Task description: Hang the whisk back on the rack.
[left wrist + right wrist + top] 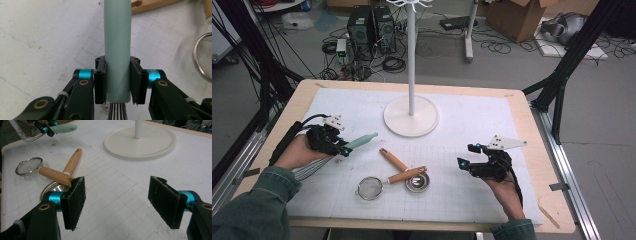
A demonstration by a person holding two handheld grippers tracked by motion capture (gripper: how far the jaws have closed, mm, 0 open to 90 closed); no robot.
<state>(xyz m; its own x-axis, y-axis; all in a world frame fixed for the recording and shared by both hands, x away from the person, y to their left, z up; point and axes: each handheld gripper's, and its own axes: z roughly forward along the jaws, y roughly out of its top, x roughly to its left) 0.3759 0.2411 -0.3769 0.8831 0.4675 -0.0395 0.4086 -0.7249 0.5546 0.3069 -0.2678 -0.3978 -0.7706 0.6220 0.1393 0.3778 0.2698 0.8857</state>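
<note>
The left gripper (117,80) is clamped on the green whisk handle (117,45), left of the white stand base (411,116). The right gripper (120,202) has its jaws wide apart, with bare mat (120,185) between them and the base.

Table as I see it: wooden table (547,150) under a white gridded mat (472,125).
Stand base (411,116) at twelve o'clock; strainer (371,188) and ladle (414,181) at six.

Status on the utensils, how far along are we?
Done: the left claw is shut on the pale green handle of a wire whisk, seemingly lifted off the table. In hand: nothing else; the right claw is open. Left: the wooden-handled mesh strainer and wooden-handled steel ladle lie on the white mat.
</note>
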